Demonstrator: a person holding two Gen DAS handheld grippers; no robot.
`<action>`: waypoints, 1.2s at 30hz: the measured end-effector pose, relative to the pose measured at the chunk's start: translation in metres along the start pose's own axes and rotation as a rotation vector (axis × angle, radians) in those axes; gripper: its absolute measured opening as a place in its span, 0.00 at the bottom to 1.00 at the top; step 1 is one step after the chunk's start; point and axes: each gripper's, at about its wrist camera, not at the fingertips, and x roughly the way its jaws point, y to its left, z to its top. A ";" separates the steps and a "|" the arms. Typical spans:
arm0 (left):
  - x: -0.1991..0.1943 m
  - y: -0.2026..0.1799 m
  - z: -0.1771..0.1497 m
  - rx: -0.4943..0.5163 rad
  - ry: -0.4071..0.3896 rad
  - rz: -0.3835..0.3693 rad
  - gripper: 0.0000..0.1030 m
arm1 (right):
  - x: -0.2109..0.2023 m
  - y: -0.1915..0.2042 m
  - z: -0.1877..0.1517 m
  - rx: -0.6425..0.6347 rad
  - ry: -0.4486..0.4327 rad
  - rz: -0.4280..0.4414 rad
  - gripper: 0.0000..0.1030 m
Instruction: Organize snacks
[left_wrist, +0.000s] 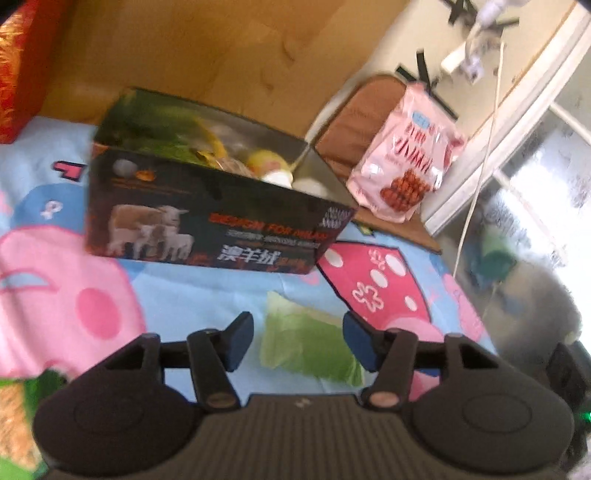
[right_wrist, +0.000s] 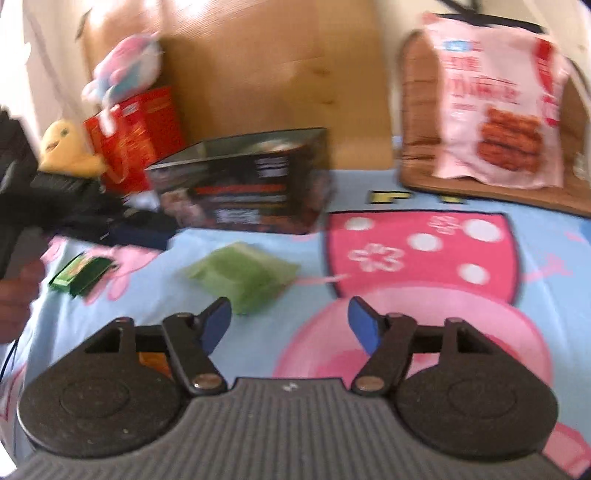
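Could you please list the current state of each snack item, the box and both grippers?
Black box: open-topped, snacks inside.
Light green packet: flat on the bedsheet, between the left gripper fingers, not pinched.
Pink snack bag: propped upright, outside the box.
Dark green packet: lying loose.
Right gripper: open, empty.

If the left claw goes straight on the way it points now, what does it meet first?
Most likely the green packet, which lies on the blanket between and just ahead of the left claw's open fingers. The dark box stands further back.
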 end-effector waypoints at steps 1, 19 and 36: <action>0.008 -0.001 -0.001 0.007 0.022 0.002 0.50 | 0.007 0.007 0.001 -0.027 0.007 0.005 0.65; -0.060 -0.022 0.058 0.057 -0.223 0.034 0.45 | 0.007 0.054 0.064 -0.187 -0.241 0.046 0.26; -0.158 0.099 -0.040 -0.212 -0.301 0.182 0.49 | 0.015 0.033 0.041 0.104 -0.038 0.264 0.38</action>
